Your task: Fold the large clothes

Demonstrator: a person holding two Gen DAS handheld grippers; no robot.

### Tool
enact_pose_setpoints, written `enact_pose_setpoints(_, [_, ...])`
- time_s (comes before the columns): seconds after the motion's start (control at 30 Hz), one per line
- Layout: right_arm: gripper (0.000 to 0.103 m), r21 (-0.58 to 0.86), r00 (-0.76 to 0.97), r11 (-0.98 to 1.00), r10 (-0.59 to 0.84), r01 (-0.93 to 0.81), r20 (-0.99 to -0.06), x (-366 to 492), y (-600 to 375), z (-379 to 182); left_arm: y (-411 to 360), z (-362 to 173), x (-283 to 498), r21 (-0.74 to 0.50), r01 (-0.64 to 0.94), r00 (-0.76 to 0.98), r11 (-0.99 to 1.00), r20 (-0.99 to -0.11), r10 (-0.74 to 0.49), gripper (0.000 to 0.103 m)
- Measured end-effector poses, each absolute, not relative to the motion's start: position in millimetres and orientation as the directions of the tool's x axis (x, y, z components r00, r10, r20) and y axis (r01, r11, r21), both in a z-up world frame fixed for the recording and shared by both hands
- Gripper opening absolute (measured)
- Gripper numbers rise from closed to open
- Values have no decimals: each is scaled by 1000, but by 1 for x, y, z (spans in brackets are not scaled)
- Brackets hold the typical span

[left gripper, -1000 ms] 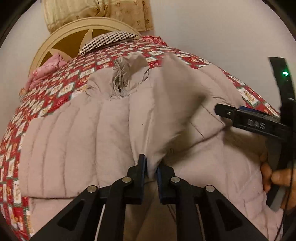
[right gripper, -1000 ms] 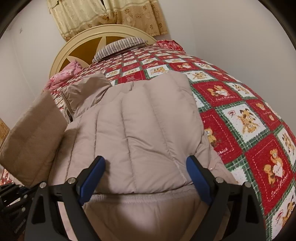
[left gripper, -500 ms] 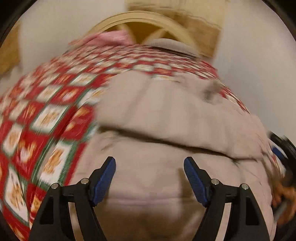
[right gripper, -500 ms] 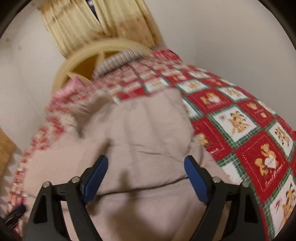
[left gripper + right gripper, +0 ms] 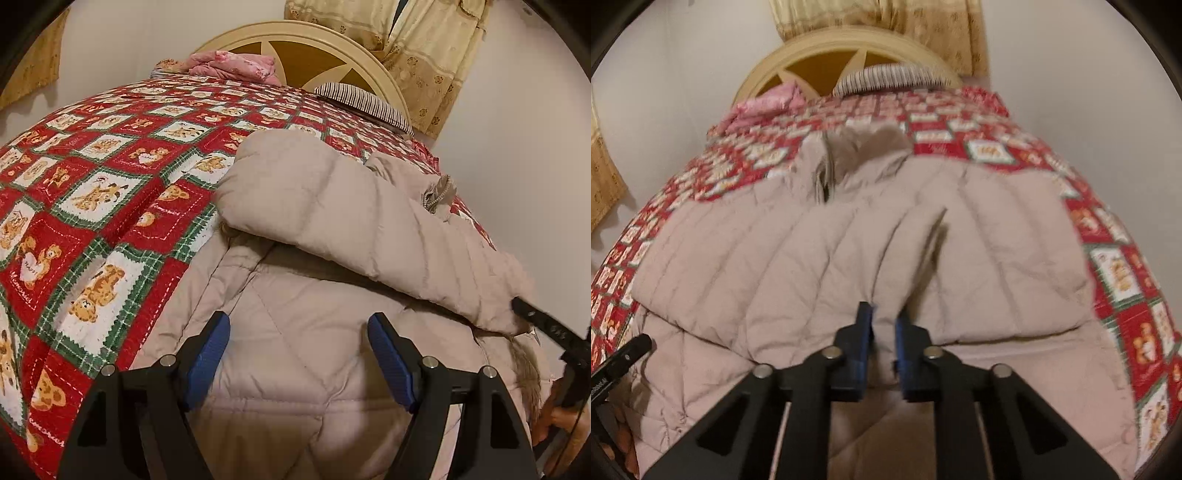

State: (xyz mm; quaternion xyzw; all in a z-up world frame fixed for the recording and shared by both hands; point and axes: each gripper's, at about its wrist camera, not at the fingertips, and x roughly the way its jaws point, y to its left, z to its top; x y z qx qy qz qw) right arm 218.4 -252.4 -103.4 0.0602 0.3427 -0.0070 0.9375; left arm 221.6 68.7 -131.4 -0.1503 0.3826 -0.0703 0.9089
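Left wrist view first: the left tongs (image 5: 298, 363) are spread wide apart with nothing between them, hovering over the lower part of a beige puffer jacket (image 5: 295, 332). The jacket is spread on a bed under a red and green teddy bear quilt (image 5: 92, 192), filling the view from the middle out to 3 o'clock. A sleeve (image 5: 351, 225) is folded across the body, running from 12 down to 3 o'clock. The right tongs (image 5: 517, 306) poke in at 3 o'clock, right at the cuff end of that sleeve. A pink bundle (image 5: 232, 64) and a striped pillow (image 5: 364, 103) sit up at 12 by the cream headboard (image 5: 295, 35).

Right wrist view, a bit blurry: the right tongs (image 5: 884, 332) are clamped on a fold of the jacket (image 5: 849, 258) at its lower edge, fabric bunched between the blue pads (image 5: 865, 343). The zipped collar (image 5: 827, 173) points to 12 o'clock. The tip of the left tongs (image 5: 622, 360) shows at 8 o'clock.
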Motion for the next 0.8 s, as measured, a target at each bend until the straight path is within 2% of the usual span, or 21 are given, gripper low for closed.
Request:
enact_pose_setpoints(0.17, [11, 11, 767, 992, -90, 126, -635, 209, -267, -99, 70, -132, 221, -334, 13, 697, 942, -672, -248, 78])
enact_pose_setpoints(0.33, [14, 24, 706, 990, -83, 140, -703, 224, -278, -132, 68, -132, 220, -319, 9, 697, 948, -677, -235, 78])
enact_pose_setpoints(0.43, [15, 5, 698, 990, -98, 144, -709, 224, -275, -134, 67, -125, 215, -284, -5, 700, 959, -686, -199, 78])
enact_pose_setpoints(0.53, [25, 23, 697, 989, -84, 143, -712, 217, -279, -129, 66, -112, 213, -234, -10, 686, 972, -709, -164, 78])
enact_pose_setpoints(0.6, [45, 72, 728, 983, -74, 168, -681, 204, -288, -118, 73, -92, 214, -227, 5, 694, 974, -700, -167, 78])
enact_pose_setpoints(0.7, [53, 44, 812, 972, -167, 230, -559, 177, -291, -87, 83, -63, 225, -210, 12, 735, 978, -661, -151, 78])
enact_pose_setpoints(0.8, [52, 33, 845, 987, -116, 155, -521, 182, -277, -60, 80, -40, 253, -153, 13, 766, 988, -634, -108, 78])
